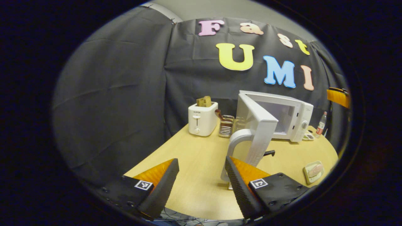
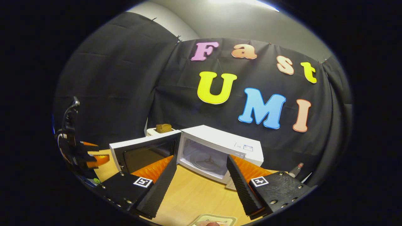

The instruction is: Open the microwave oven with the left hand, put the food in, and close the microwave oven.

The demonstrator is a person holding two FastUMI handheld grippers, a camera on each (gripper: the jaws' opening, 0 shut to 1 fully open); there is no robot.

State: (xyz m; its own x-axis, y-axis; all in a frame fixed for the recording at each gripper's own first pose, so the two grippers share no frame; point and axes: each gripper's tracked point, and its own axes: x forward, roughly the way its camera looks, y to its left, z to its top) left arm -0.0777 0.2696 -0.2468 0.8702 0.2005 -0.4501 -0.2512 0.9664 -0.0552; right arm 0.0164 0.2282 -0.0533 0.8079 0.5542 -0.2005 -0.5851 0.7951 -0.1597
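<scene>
The white microwave [image 1: 293, 117] stands at the back of the table with its door [image 1: 262, 131] swung wide open. The door's curved handle [image 1: 234, 146] is just beyond my left gripper's right finger, not between the fingers. My left gripper [image 1: 201, 180] is open and holds nothing. A small plate of food [image 1: 313, 171] lies near the table's right edge. In the right gripper view the microwave [image 2: 234, 146] shows its bare cavity with the turntable [image 2: 207, 160], door [image 2: 143, 153] open to the left. My right gripper [image 2: 201, 185] is open above the food plate [image 2: 213, 221]. The left gripper [image 2: 83, 157] shows at far left.
A white toaster [image 1: 202, 121] with bread [image 1: 204, 101] in it stands left of the microwave, with a metal rack [image 1: 226, 125] between them. A bottle [image 1: 321, 124] stands right of the microwave. The wooden table [image 1: 194, 157] is bare in front of my left gripper.
</scene>
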